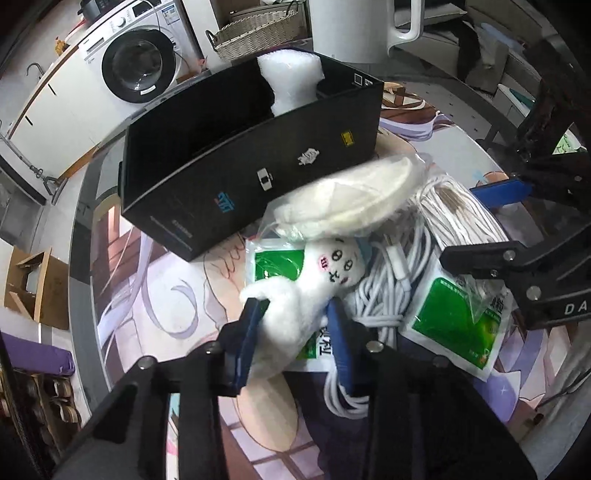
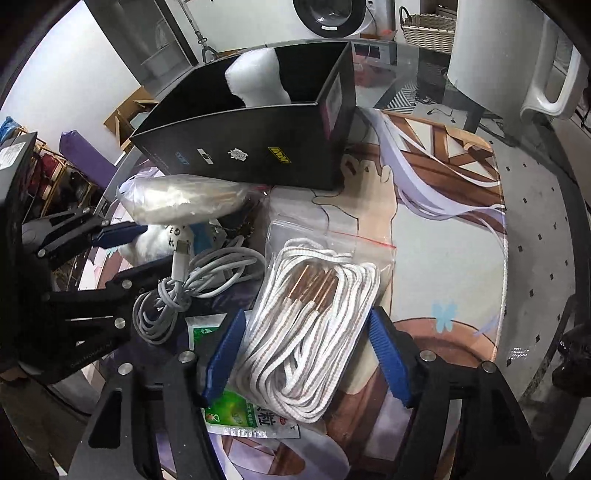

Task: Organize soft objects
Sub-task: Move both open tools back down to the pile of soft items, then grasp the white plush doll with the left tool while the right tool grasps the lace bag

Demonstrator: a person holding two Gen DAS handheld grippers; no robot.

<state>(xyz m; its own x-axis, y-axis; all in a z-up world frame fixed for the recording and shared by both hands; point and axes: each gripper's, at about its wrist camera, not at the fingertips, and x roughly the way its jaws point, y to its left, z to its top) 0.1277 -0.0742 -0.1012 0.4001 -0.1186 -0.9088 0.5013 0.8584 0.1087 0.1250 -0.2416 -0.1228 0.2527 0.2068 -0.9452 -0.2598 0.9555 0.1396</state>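
My left gripper [image 1: 295, 325] is shut on a white plush toy [image 1: 314, 284] with a drawn face, lying on the printed mat. A bagged cream soft pad [image 1: 343, 199] lies just beyond it, against the black box [image 1: 236, 173] that holds white bubble wrap [image 1: 291, 81]. My right gripper [image 2: 306, 343] is open, its blue pads either side of a clear bag of white shoelaces [image 2: 314, 317]. The left gripper [image 2: 122, 254] shows at the left of the right wrist view, the right gripper [image 1: 495, 225] at the right of the left wrist view.
A coiled white cable [image 2: 192, 284] and green sachets [image 1: 458, 325] lie between the grippers. A white chair [image 1: 354, 26], wicker basket [image 1: 255, 29] and washing machine [image 1: 140, 62] stand beyond the table. The glass table edge [image 1: 79, 221] curves at left.
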